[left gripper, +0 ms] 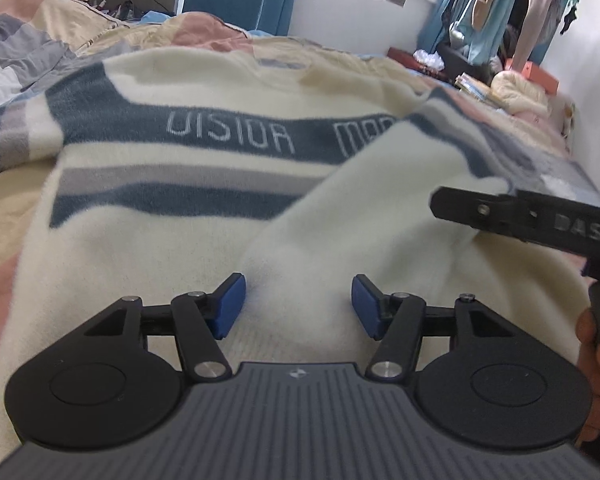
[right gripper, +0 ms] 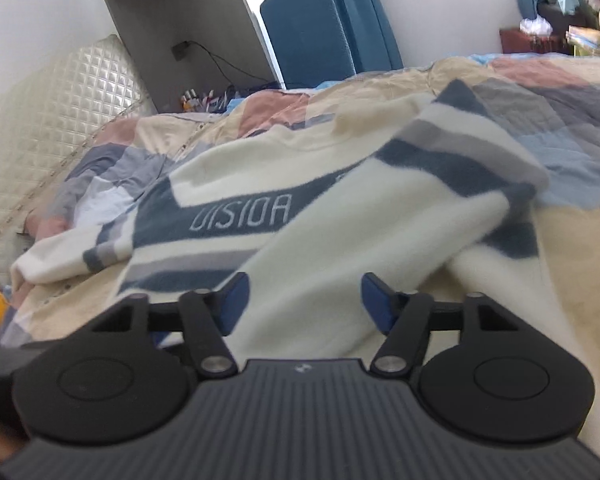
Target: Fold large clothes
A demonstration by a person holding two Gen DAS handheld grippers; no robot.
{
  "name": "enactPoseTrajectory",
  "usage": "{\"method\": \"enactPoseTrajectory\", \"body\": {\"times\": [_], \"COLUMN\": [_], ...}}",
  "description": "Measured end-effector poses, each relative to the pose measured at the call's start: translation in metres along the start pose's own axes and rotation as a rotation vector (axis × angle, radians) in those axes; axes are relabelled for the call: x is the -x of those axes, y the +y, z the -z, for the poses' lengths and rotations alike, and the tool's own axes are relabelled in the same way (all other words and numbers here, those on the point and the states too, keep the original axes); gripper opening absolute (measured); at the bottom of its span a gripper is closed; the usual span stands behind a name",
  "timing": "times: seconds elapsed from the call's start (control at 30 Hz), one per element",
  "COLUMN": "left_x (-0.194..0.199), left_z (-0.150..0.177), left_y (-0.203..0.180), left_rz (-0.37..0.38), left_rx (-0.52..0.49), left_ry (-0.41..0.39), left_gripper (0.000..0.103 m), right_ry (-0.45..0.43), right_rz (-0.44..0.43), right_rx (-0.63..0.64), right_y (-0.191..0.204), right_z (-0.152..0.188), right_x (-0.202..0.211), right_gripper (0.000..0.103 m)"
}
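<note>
Left hand-held gripper (left gripper: 297, 300) of mine gaping over one sweater (left gripper: 171, 240), right hand-held gripper (right gripper: 304, 300) gaping too, nothing pinched, one sleeve (right gripper: 440, 200) folded across, bed (right gripper: 580, 240) beneath.

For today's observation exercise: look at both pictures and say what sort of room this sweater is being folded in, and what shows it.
Most likely a bedroom. The sweater lies on a bed with a patchwork quilt and a padded headboard, and clothes hang near the far wall.
</note>
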State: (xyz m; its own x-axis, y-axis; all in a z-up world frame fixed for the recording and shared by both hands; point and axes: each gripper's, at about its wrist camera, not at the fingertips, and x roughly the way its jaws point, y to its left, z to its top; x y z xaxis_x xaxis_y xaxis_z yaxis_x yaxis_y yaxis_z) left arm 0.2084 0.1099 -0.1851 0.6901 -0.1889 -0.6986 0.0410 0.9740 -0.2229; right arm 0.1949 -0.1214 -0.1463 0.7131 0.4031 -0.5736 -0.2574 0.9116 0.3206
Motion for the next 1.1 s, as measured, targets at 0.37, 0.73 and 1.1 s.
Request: {"method": "enactPoseTrajectory", "body": {"times": [0.37,0.73,1.1], "left_x": [-0.002,0.038,0.091], "left_z": [0.0,-0.022,-0.069], "left_y": [0.013,0.054,0.143], "left_rz": [-0.046,-0.171,-0.407], "left_rx": [0.061,0.311,0.552], "left_ry": [-0.048,-0.046,-0.087], "left_gripper": [0.067,0.071,0.077], "right_ry": [0.067,0.068,0.06], "right_rz": [0.004,-0.013,-0.064], "right_rx": [-0.065,-0.052,-0.053], "right_y": [-0.019,-0.019,-0.016], "right_z": [0.014,0.015,0.017], "right_x": [-0.046,-0.035,-0.021], "right_gripper": [0.052,0.053,0.056]}}
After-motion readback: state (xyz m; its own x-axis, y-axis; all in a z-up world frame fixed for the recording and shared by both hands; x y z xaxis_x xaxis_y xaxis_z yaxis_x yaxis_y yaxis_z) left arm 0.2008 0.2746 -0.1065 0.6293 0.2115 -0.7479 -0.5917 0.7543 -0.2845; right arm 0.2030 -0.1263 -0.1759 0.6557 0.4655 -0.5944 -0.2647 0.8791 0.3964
